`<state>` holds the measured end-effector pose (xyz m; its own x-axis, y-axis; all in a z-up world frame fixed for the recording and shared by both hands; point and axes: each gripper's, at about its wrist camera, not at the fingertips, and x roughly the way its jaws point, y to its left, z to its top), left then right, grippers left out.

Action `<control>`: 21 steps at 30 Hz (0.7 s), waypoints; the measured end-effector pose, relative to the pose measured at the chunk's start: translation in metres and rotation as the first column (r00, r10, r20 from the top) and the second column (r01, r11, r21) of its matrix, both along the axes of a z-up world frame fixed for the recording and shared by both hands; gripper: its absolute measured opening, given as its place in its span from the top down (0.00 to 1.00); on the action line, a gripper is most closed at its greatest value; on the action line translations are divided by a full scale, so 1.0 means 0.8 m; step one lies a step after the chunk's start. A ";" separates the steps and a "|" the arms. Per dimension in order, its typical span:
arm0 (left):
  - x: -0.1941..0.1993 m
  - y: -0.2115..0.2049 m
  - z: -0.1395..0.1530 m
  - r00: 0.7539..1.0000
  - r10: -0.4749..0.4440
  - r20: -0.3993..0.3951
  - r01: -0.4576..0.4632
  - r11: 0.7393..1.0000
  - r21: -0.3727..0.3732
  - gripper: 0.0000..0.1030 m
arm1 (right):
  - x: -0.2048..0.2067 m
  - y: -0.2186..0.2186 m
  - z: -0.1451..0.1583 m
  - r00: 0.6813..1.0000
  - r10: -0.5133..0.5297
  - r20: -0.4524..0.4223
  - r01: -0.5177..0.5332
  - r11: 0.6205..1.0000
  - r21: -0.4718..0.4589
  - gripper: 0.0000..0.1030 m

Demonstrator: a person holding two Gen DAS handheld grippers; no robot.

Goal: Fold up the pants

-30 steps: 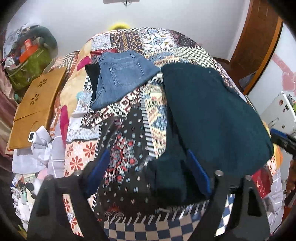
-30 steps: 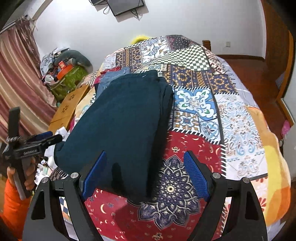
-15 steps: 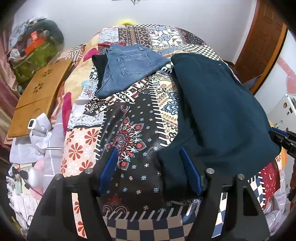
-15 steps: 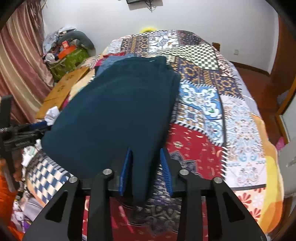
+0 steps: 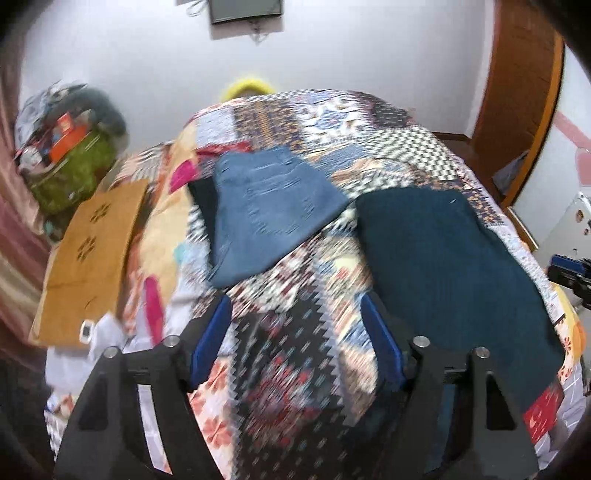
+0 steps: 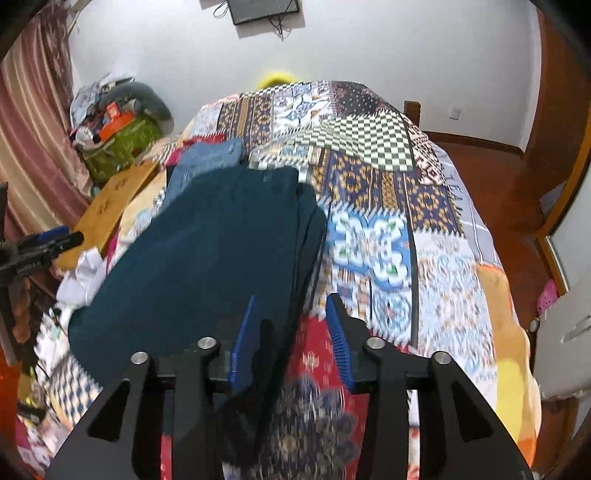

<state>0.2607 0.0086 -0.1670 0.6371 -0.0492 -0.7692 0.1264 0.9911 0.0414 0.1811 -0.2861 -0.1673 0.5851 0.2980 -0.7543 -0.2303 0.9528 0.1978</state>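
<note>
Covering the bed, a patchwork quilt (image 6: pixel 373 236) under white walls, wall screen (image 6: pixel 264 9) above, striped curtain (image 6: pixel 33 147) to one side. Lying folded on the quilt, dark teal pants (image 6: pixel 207 258), blue jeans (image 5: pixel 273 206) beside. Left gripper (image 5: pixel 295 347) spread wide, holding nothing. Right gripper (image 6: pixel 291 343) part open, astride the pants' near edge, grip unclear.

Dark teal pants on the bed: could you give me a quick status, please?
Left gripper open, holding nothing. Right gripper partly open astride the dark teal pants edge. Pants flat on quilt. Folded jeans lie apart.
</note>
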 end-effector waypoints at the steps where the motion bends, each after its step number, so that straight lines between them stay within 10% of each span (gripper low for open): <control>1: 0.011 -0.009 0.000 1.000 -0.017 0.001 0.017 1.000 0.004 0.26 | 0.009 0.002 0.001 1.000 0.002 0.004 -0.002 1.000 0.002 0.62; 16: 0.157 -0.084 -0.064 0.984 -0.094 -0.150 0.093 0.996 -0.017 0.25 | 0.149 0.041 -0.036 0.993 0.100 -0.055 -0.101 0.995 -0.018 0.62; 21: 0.175 -0.083 -0.087 0.981 -0.085 -0.173 0.085 0.996 -0.007 0.24 | 0.166 0.050 -0.050 0.986 0.160 -0.035 -0.162 0.986 -0.047 0.87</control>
